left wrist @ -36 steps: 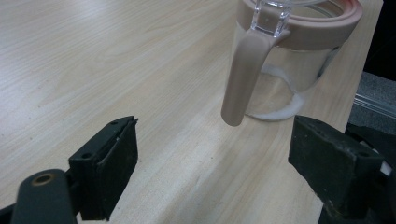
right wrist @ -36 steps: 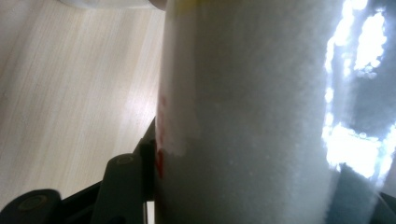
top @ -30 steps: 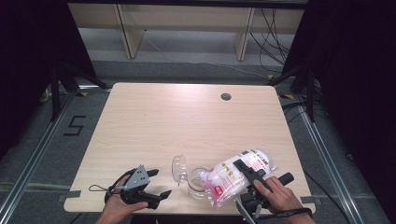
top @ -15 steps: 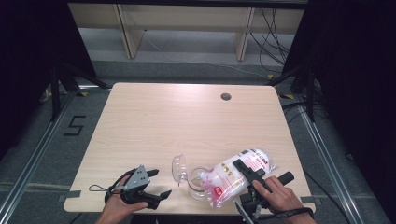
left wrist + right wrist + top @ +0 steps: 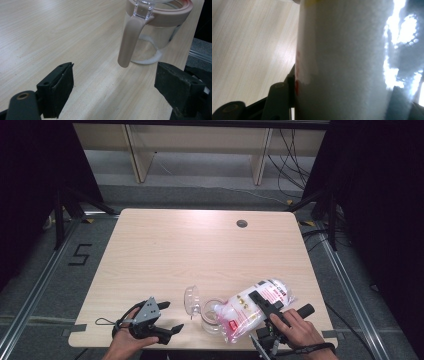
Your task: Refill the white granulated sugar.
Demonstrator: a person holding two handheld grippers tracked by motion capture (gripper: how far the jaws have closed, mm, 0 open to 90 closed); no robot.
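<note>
— Nothing has shifted since a second ago: our right gripper (image 5: 262, 305) stays clamped across the bag (image 5: 250, 309), tipped at the jar (image 5: 212, 316).
— It's soft, slippery film with loose white powder; we grip mid-body, firmly.
— Our left gripper (image 5: 172, 329) waits with its jaws apart and empty, near the jar's handle (image 5: 130, 40).

High view overhead facing forward-down on the counter (image 5: 200, 250), left gripper view low beside the jar (image 5: 155, 32), also seen from above, right gripper view pressed against the bag (image 5: 342, 62)
</note>
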